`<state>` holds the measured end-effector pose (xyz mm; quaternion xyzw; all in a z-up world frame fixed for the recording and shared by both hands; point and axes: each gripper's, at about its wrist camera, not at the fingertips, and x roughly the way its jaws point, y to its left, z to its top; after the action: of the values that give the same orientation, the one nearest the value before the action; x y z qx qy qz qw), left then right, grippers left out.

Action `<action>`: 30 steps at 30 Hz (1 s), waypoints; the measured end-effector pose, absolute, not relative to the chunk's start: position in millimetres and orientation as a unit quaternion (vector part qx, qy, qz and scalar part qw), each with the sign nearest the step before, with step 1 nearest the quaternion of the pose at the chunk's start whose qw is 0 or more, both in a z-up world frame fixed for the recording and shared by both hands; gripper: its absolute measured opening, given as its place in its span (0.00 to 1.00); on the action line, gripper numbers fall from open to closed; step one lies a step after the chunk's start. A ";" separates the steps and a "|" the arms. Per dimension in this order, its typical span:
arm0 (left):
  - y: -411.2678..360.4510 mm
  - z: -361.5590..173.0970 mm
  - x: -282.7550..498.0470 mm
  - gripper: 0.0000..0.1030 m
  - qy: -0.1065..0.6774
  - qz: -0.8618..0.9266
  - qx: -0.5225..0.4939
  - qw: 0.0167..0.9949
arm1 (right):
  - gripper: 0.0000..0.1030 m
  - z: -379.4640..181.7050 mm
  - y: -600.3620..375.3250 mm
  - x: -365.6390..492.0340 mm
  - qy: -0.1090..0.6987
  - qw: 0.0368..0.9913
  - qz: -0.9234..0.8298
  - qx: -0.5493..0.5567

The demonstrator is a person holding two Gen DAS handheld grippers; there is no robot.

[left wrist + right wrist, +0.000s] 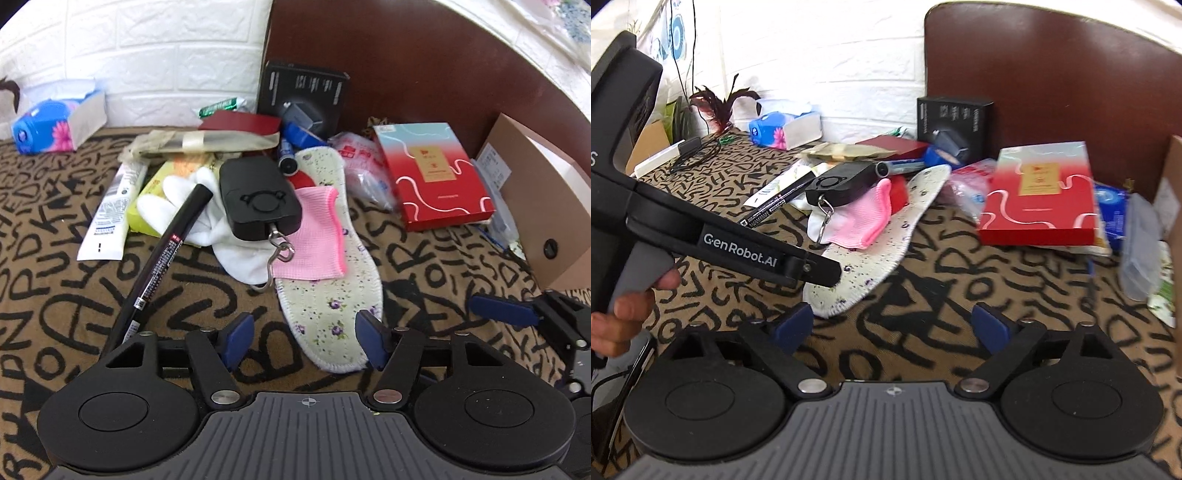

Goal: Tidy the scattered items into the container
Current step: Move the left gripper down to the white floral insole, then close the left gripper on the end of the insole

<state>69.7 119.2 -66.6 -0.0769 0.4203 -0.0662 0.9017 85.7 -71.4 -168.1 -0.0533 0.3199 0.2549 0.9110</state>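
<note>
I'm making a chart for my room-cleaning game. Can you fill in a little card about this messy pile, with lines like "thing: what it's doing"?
surface: patterned cloth with black letters
left gripper: open, empty, nearest the insole's heel end
right gripper: open, empty, above bare cloth
insole: flowery, flat, partly under the pink cloth
pink cloth: lying on the insole
black hanging scale: on top of the pile, hook toward camera
black pen: leaning across white gloves
red box: right side, flat
cardboard box: far right edge
</note>
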 end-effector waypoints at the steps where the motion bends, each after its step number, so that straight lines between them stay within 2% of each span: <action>1: 120.1 -67.4 72.4 0.71 0.421 -0.070 -0.080 0.901 | 0.86 -170.2 -68.8 89.5 0.322 0.910 0.256 -0.052; 5: 118.0 -67.9 82.6 0.71 0.418 -0.082 -0.073 0.902 | 0.75 -178.0 -61.8 103.7 0.331 0.904 0.268 -0.043; 9: 118.3 -72.4 96.8 0.71 0.424 -0.083 -0.071 0.899 | 0.72 -181.7 -53.6 112.7 0.323 0.904 0.276 -0.046; 12: 118.5 -73.2 103.3 0.71 0.423 -0.085 -0.069 0.899 | 0.62 -182.7 -48.8 119.2 0.317 0.904 0.285 -0.040; 14: 117.5 -73.5 105.4 0.71 0.424 -0.086 -0.068 0.899 | 0.50 -183.8 -47.2 124.4 0.313 0.905 0.286 -0.033; 15: 116.8 -73.5 105.2 0.69 0.423 -0.086 -0.067 0.899 | 0.48 -183.6 -47.9 125.6 0.313 0.906 0.283 -0.027; 17: 115.7 -72.3 103.1 0.60 0.422 -0.091 -0.072 0.899 | 0.35 -181.9 -49.8 124.8 0.314 0.905 0.285 -0.026; 18: 114.9 -71.2 102.0 0.58 0.421 -0.092 -0.073 0.899 | 0.32 -180.8 -50.7 122.5 0.312 0.905 0.287 -0.030; 20: 111.7 -68.6 98.8 0.60 0.422 -0.090 -0.073 0.899 | 0.23 -178.1 -52.8 117.0 0.309 0.905 0.289 -0.037; 21: 109.6 -66.8 96.1 0.67 0.423 -0.093 -0.074 0.898 | 0.22 -176.7 -54.8 114.2 0.309 0.905 0.290 -0.037; 22: 107.4 -64.7 92.7 0.58 0.423 -0.101 -0.077 0.897 | 0.19 -175.5 -57.3 111.6 0.310 0.904 0.292 -0.034; 23: 105.0 -62.4 89.3 0.57 0.423 -0.108 -0.080 0.896 | 0.17 -174.6 -60.0 108.8 0.311 0.904 0.292 -0.031; 26: 96.1 -56.6 79.3 0.62 0.425 -0.119 -0.079 0.894 | 0.16 -170.8 -69.4 95.1 0.305 0.906 0.291 -0.029; 28: 90.4 -54.9 73.5 0.73 0.429 -0.123 -0.079 0.891 | 0.15 -168.0 -77.7 83.5 0.302 0.908 0.287 -0.032; 30: 84.6 -54.1 68.4 0.79 0.435 -0.130 -0.085 0.887 | 0.14 -165.4 -89.7 71.7 0.301 0.910 0.284 -0.026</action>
<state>68.4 84.6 -54.1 -0.0850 0.4352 -0.1302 0.8868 71.7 -89.7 -165.4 -0.0257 0.3010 0.2844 0.9099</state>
